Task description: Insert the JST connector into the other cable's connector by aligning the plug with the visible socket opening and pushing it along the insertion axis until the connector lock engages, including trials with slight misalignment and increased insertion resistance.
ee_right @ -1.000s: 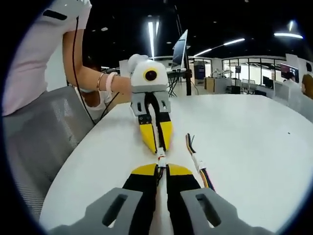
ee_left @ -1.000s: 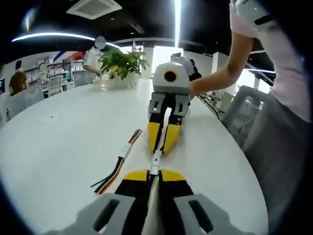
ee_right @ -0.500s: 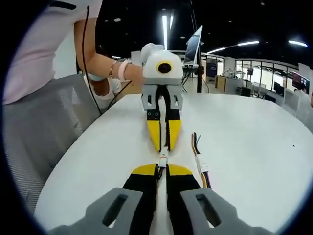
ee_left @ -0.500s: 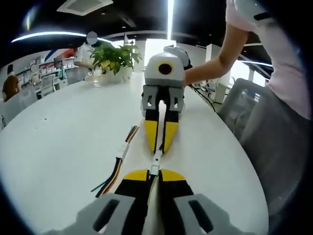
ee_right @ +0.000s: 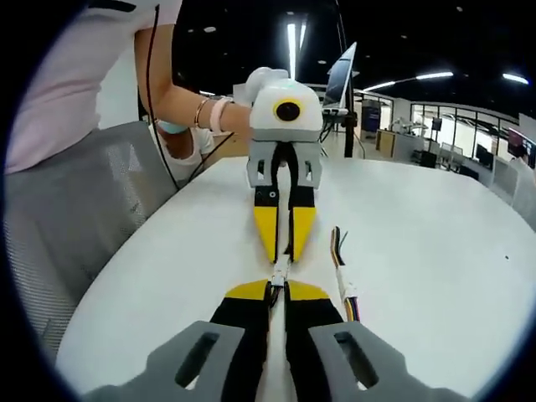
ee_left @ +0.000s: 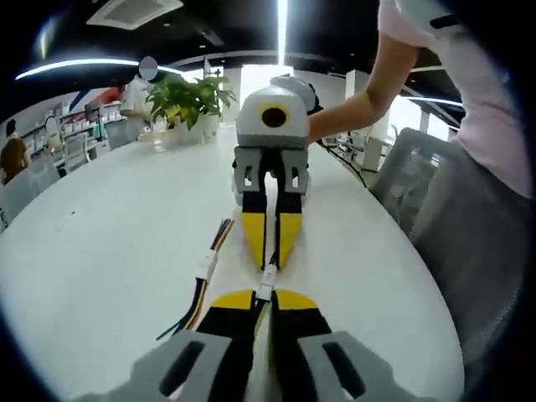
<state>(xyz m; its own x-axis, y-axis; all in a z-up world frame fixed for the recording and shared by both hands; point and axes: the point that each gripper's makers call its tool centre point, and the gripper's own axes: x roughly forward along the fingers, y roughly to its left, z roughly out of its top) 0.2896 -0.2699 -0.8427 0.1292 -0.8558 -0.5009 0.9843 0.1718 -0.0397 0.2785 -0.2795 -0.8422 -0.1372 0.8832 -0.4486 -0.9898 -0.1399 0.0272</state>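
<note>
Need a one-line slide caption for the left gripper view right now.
Left gripper and right gripper meet tip to tip on the white table, connectors pinched between them, spare cable alongside.

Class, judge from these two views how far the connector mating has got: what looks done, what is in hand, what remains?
Done: the left gripper and the right gripper each pinch a cable end, tip to tip. In hand: the small white connectors meet between them; whether the lock has engaged is too small to tell. Left: confirm seating, then release. A spare cable lies untouched on the table.
</note>
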